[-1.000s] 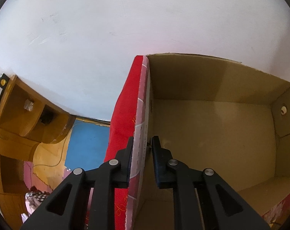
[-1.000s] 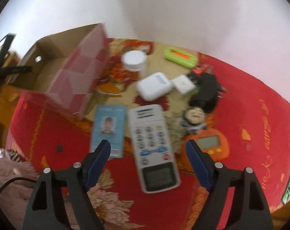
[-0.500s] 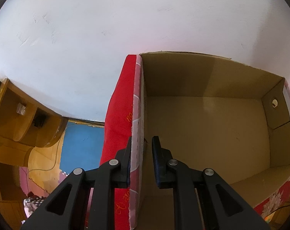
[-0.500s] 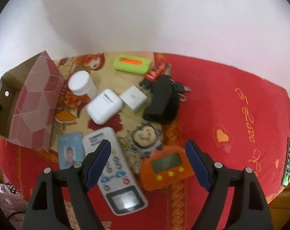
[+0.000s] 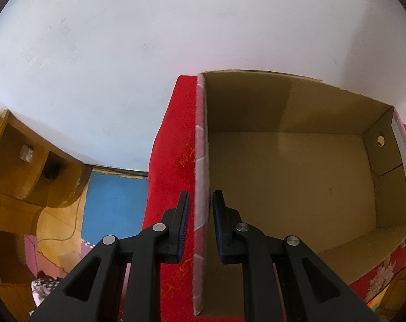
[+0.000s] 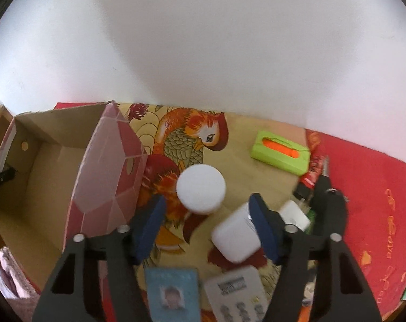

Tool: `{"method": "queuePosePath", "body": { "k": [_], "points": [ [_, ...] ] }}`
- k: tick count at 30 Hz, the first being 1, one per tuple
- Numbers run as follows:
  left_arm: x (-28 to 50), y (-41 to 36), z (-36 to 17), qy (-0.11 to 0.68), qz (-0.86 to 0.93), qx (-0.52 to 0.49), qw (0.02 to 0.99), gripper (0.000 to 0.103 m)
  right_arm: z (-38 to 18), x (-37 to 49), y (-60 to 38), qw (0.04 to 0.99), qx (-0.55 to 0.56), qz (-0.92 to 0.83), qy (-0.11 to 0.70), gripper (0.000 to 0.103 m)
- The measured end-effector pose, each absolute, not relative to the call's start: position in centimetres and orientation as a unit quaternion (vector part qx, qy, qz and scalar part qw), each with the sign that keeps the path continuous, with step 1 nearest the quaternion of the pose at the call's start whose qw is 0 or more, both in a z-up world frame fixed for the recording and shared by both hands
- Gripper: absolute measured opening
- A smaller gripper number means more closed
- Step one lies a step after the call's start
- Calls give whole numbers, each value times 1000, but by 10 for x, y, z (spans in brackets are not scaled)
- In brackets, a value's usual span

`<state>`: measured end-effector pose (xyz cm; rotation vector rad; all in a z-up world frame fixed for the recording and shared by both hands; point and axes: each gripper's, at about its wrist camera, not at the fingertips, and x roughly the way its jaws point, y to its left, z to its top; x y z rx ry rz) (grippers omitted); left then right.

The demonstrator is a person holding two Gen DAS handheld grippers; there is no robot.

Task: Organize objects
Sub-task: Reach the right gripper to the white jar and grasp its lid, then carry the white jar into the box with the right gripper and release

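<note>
Box (image 5: 289, 187) fills right of the left view and is empty, so we've packed nothing yet; our left tool (image 5: 200, 214) is clenched on its near wall. In the right view our right tool (image 6: 205, 225) has just been closing, jaws apart, gripping nothing; white jar (image 6: 200, 189) sits mid-frame just above the gap. Left to pack: jar, white case (image 6: 234, 237), green case (image 6: 281, 152), card (image 6: 172, 292), remote (image 6: 238, 295), black keys (image 6: 330, 212), all on the surface right of the box.
</note>
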<state>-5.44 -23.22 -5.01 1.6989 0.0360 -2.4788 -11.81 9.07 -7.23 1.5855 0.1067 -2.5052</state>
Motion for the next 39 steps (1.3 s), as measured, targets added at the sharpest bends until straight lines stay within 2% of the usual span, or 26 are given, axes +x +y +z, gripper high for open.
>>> {"method": "queuePosePath", "body": {
  "k": [3,6,7,13,21,25,31,34,39],
  "points": [
    [-52,-236,-50,20,-822,566,58,17,-77,-123,92,80,538,-838,28,56],
    [-50,-236,-50,15,-823,566,50,17,-80,-126,92,88,541,-836,18,42],
    [-49,-235,-50,14,-824,565,48,16,-80,-126,92,86,540,-837,18,40],
    [-47,-234,-47,17,-830,557,27,8,-78,-125,97,74,535,-842,9,40],
    [-52,-234,-51,-3,-837,548,18,8,-34,-116,91,73,500,-862,31,40],
    [-52,-234,-50,1,-837,548,11,8,6,-104,56,117,480,-869,41,40],
    [-49,-236,-50,3,-837,547,3,8,36,-90,-15,204,459,-862,69,40],
    [-49,-234,-50,-2,-840,543,-1,8,38,-84,-53,244,465,-848,73,40],
    [-49,-233,-51,-4,-842,539,-7,8,4,-91,-104,291,497,-813,87,40]
  ]
}}
